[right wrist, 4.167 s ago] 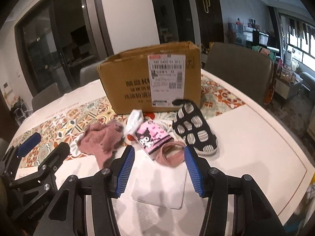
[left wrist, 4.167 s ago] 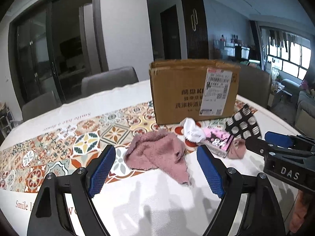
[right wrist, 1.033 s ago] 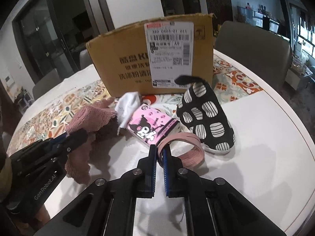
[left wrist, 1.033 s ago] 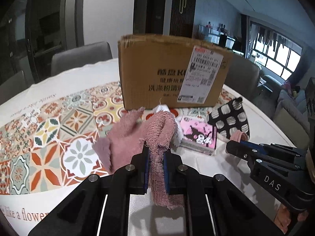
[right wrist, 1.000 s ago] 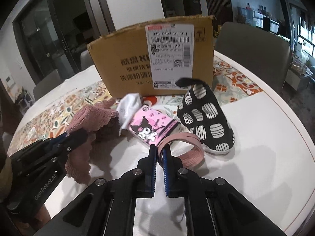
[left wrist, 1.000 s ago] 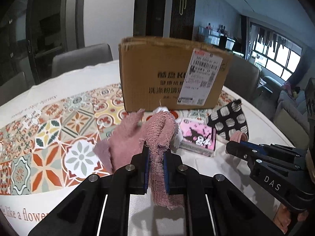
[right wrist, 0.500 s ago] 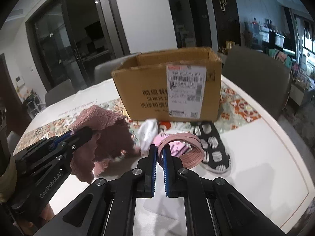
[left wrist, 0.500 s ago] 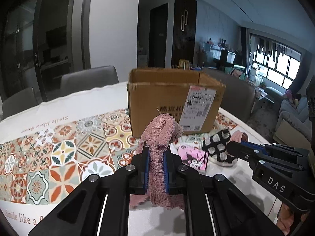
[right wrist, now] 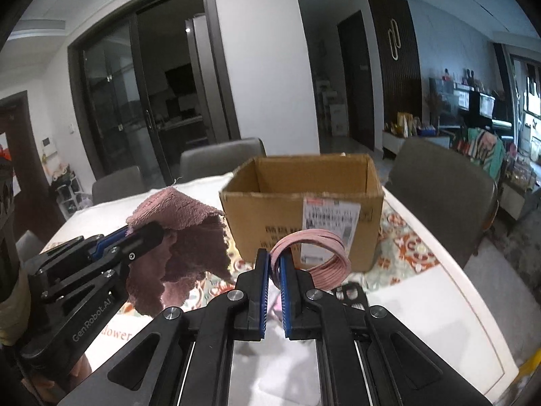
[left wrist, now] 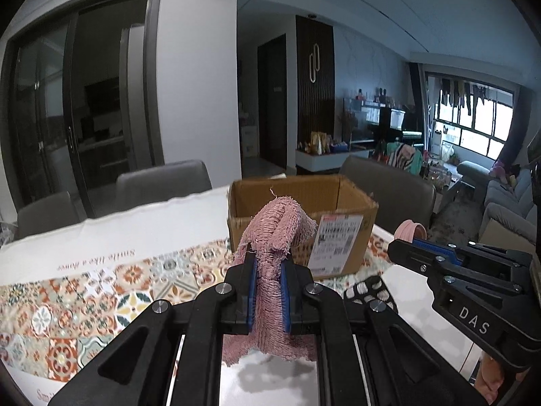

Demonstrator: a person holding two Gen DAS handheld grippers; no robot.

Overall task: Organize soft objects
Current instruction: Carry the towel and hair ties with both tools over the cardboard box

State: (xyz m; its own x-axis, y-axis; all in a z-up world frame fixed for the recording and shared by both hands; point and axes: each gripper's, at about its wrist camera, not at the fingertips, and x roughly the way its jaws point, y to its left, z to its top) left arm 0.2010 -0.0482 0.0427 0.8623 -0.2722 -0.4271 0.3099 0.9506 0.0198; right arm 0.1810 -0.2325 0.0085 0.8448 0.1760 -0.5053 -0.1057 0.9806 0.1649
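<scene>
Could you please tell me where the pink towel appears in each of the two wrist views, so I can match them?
Left wrist view: the pink towel is at bottom centre, clamped in the left hand-held gripper.
Right wrist view: it hangs at centre left.
Shared landmark: the cardboard box stands behind it in both.

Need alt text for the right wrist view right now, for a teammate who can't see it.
The right gripper pinches a pink headband, raised before an open cardboard box. At left, the left gripper holds up a pink towel.
</scene>
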